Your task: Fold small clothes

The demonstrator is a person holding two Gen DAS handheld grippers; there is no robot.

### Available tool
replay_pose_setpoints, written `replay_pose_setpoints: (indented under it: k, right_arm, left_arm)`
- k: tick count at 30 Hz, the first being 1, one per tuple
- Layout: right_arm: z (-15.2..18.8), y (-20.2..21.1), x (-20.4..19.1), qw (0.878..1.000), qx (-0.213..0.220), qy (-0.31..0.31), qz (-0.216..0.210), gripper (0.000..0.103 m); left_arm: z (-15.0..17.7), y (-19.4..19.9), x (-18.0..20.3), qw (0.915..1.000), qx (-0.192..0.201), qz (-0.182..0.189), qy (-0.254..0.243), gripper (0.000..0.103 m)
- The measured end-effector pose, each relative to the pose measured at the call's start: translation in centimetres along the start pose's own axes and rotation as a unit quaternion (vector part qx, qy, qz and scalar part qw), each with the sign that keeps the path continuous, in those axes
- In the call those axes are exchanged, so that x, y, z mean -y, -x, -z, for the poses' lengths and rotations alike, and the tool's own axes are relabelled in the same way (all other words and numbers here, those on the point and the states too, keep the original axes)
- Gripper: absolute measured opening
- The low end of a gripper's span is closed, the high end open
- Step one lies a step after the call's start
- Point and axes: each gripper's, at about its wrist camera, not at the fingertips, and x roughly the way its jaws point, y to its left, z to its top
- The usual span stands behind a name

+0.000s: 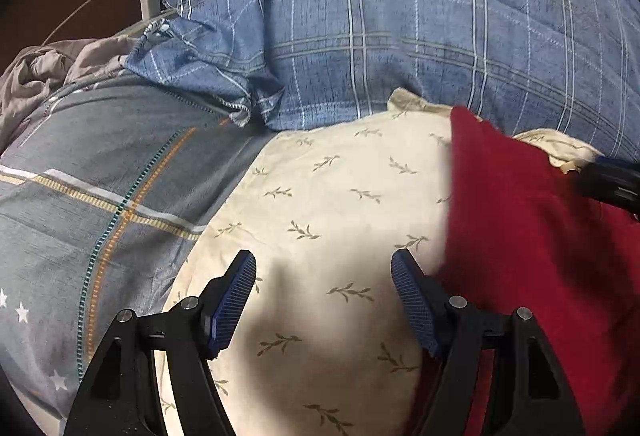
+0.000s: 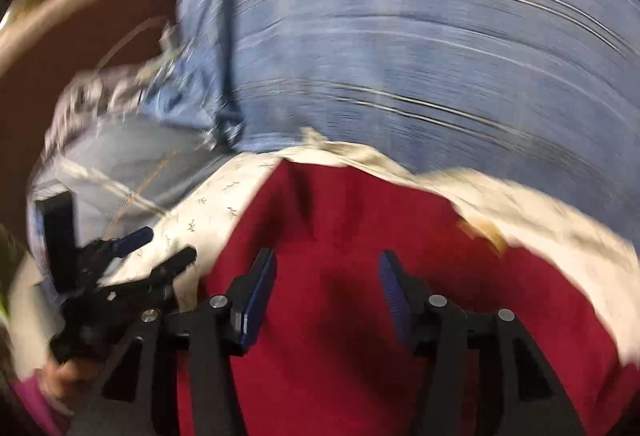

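Red garment (image 2: pixel 340 276) on cream cloth (image 1: pixel 320 203) (no containers)

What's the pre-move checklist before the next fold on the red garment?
1. left gripper open, nothing between its pads: ok.
2. right gripper open above the red garment, cloth not pinched: ok.
3. Red garment lies on the cream leaf-print cloth: ok.
4. Garment flat, edges lined up: cannot tell, right wrist view is blurred and the left shows only part.
5. Left gripper over the garment's edge: not ok, it hangs over the cream cloth beside it.
6. Charger cable clear of the work area: ok, far off by the blue plaid bedding.
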Motion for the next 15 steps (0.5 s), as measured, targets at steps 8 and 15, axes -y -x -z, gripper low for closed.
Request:
replay_pose_setpoints:
  k: [8, 15]
  right_arm:
    - [-1.3, -8.5, -1.7, 0.997, -0.071, 0.027, -0.032, 0.003]
    - [-2.1, -8.4, -2.5, 0.999, -0.039, 0.013, -0.029, 0.003]
  left_arm:
    - [-1.1, -1.1, -1.5, 0.9995, -0.002, 0.0, 0.033, 0.07]
    - [-1.0, -1.0, -1.8, 0.9987, 0.008, 0.022, 0.046, 0.07]
